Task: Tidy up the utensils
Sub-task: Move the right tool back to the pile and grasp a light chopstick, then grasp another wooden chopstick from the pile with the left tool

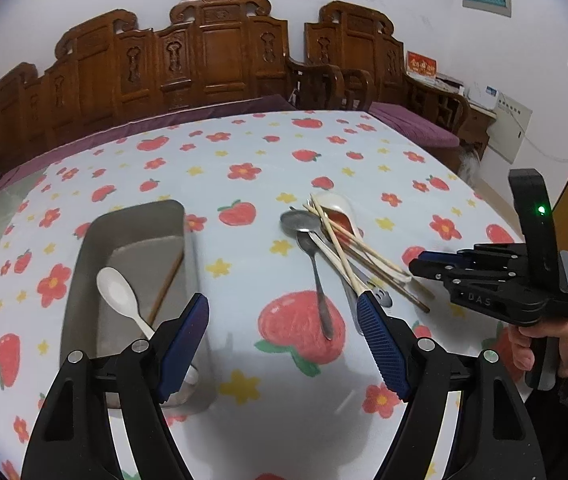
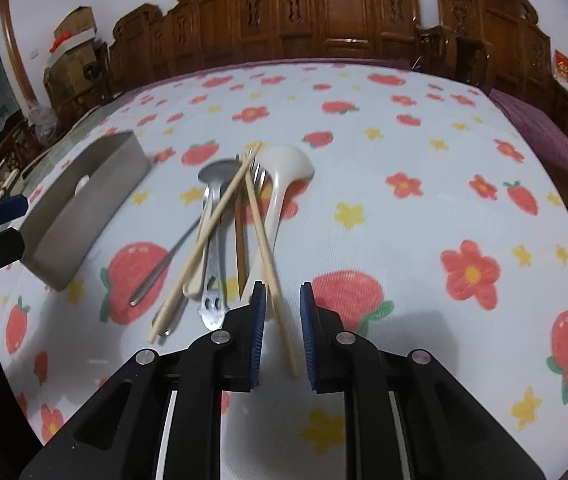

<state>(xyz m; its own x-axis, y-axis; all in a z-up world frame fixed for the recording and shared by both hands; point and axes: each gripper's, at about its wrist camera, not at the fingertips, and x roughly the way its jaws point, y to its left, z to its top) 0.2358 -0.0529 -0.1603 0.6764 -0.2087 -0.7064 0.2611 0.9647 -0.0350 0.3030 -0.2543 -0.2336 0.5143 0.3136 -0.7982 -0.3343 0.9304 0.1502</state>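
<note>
Blue-padded, my right claw (image 2: 282, 320) straddles a pale wooden chopstick (image 2: 270, 256), slightly spread, unpinched; left claw (image 1: 284, 344) gapes, ready.

Metal tray (image 1: 84, 264) holds white spoon (image 1: 118, 292); utensil pile (image 2: 236, 220) lies beside it.

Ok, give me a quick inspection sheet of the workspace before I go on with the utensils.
Surface: table under a fruit-and-flower cloth.
Job's things: metal tray holds a white spoon and a brown chopstick. A loose pile on the cloth beside it: metal spoons, a fork, chopsticks, a white ladle.
Clutter: nothing seen.
Grippers: left gripper open, empty, between tray and pile. Right gripper narrowly open, with a pale chopstick lying between its fingers, not clamped.
Cables: nothing seen on the table.
Surroundings: carved wooden bench behind, purple cushions, cardboard boxes.
</note>
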